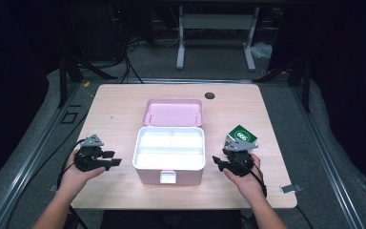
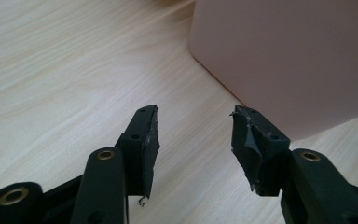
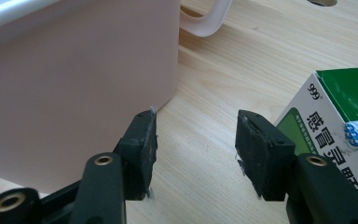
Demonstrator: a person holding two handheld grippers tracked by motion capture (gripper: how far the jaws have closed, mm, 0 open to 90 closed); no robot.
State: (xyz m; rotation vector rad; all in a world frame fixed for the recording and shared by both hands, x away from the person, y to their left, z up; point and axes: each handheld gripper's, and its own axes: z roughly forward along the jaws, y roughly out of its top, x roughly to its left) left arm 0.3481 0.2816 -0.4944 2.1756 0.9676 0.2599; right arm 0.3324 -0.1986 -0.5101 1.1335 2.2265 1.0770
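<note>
Black right gripper (image 3: 196, 154) fills the lower frame of its own view, half open on nothing; the green-and-white box (image 3: 340, 135) marked "999" sits just right of it. Left gripper (image 2: 193, 149), half open and empty, faces the pink case (image 2: 289, 56) at upper right.

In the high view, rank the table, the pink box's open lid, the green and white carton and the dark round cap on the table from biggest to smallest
1. table
2. pink box's open lid
3. green and white carton, partly hidden behind the right gripper
4. dark round cap
</note>
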